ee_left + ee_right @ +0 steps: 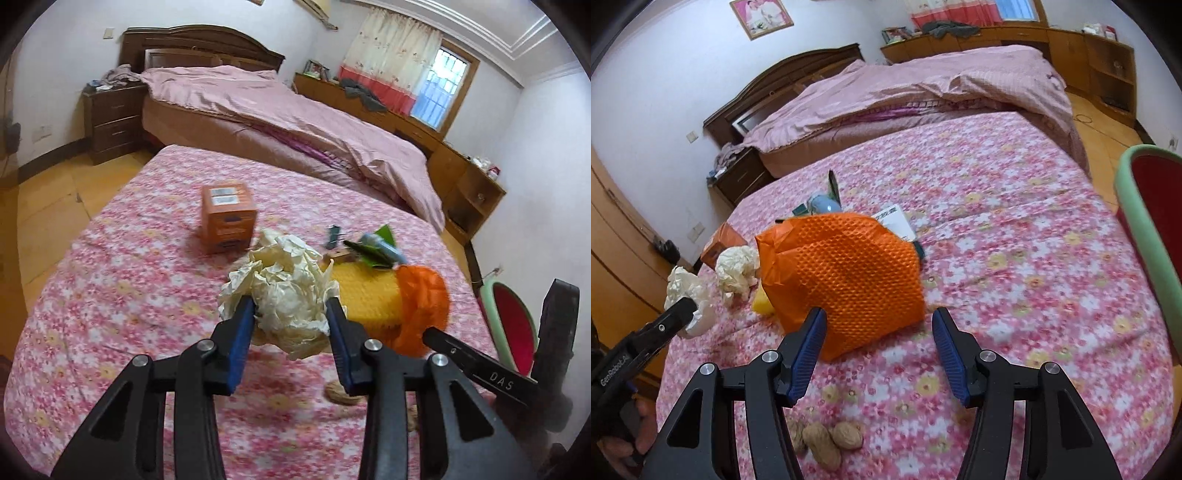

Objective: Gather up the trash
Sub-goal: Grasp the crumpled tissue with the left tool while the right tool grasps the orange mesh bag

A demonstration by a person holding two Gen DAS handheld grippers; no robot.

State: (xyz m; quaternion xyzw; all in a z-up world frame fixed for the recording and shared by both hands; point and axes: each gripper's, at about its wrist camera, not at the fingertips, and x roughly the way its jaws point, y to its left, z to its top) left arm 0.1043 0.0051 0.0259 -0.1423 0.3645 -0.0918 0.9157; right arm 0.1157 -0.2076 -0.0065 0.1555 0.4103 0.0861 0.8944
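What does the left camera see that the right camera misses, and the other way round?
Only the left view shows the window and the left tongs squeezing a crumpled paper wad. Only the right view shows the framed picture on the wall and the open right tongs behind the orange bag. Both show that bag, the orange box, the nuts and the floral cloth.

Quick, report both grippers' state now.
Left gripper: closed on the crumpled tissue wad.
Right gripper: open, holding nothing; the orange bag lies just ahead.
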